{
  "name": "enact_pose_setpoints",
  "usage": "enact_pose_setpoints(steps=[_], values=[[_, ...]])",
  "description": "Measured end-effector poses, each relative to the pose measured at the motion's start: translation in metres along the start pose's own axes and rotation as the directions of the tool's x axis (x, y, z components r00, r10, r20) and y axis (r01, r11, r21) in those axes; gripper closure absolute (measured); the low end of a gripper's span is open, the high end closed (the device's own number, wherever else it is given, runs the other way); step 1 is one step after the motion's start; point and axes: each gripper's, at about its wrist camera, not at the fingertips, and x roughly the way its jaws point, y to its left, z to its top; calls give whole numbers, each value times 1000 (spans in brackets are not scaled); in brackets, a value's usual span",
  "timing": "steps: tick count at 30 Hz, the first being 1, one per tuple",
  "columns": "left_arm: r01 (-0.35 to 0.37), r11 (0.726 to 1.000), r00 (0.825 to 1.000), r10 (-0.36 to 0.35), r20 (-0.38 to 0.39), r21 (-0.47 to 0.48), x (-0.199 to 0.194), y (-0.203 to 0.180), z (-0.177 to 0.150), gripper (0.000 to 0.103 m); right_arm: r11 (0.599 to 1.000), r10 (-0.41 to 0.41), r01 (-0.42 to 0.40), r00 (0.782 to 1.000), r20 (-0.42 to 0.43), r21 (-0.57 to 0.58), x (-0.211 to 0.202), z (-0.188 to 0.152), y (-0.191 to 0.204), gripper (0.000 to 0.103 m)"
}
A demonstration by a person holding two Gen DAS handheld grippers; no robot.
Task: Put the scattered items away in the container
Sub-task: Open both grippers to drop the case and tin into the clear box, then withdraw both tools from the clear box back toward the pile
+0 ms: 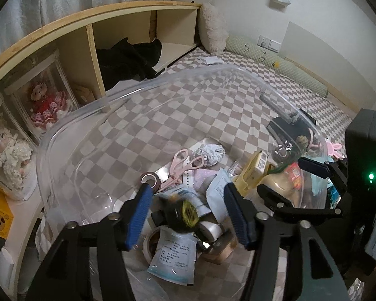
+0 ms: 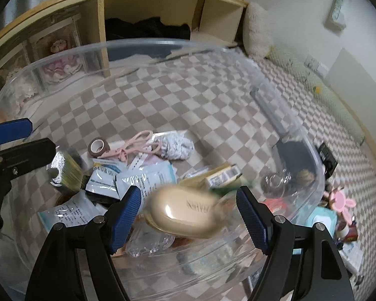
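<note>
Checkered bedding (image 2: 188,95) under clear container (image 2: 310,150); both tools spread wide, right tool (image 2: 188,215) over beige case (image 2: 185,212).

Pink scissors (image 2: 137,143), brown tape roll (image 2: 99,147), beige-and-white checkered sheet (image 2: 188,95).

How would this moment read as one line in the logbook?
left gripper: open, black-yellow item dropping | right gripper: open, beige case dropping | clear bin: partly filled
</note>
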Motion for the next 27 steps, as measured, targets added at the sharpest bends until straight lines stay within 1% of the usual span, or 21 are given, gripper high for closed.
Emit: enact_pose_setpoints(steps=[5,6,7,8,14,15,16,18,22,24,27], values=[[-4,1000,1000,4,9,-2,-2,1,1,37,1000,4,-4,1000,28,-6,-11,3,-1,23],[-4,1000,1000,4,9,-4,-2,2,1,37,1000,3,-3,999,33,-7,-12,2,-1,21],[-5,1000,1000,5,11,-4,-2,2,1,37,1000,1,-1,999,37,-7,-13,1,-1,14],[-6,1000,1000,6,12,-4,-2,2,1,37,1000,0,0,999,42,-5,-15,1,-2,12],[-3,1000,1000,3,27,-2,-5,1,0,37,1000,10,-11,997,72,23,-24,-7,-11,11],[-4,1000,1000,4,31,1,-6,0,0,36,1000,7,-9,997,75,28,-25,-8,-12,6],[-7,1000,999,7,36,3,-7,-1,0,34,999,3,-6,997,79,34,-26,-9,-14,0],[-18,1000,998,18,52,3,-9,-2,-1,16,999,-5,0,996,94,45,-28,-11,-18,0],[-26,1000,996,25,83,3,-15,-5,-1,12,997,-1,-7,994,106,74,-30,-15,-24,0],[-27,1000,995,26,94,8,-17,-7,-1,0,996,-1,-9,994,113,91,-30,-17,-28,0],[-55,998,992,50,113,37,-22,-12,-2,0,995,-11,-3,991,132,101,-33,-18,-30,0]])
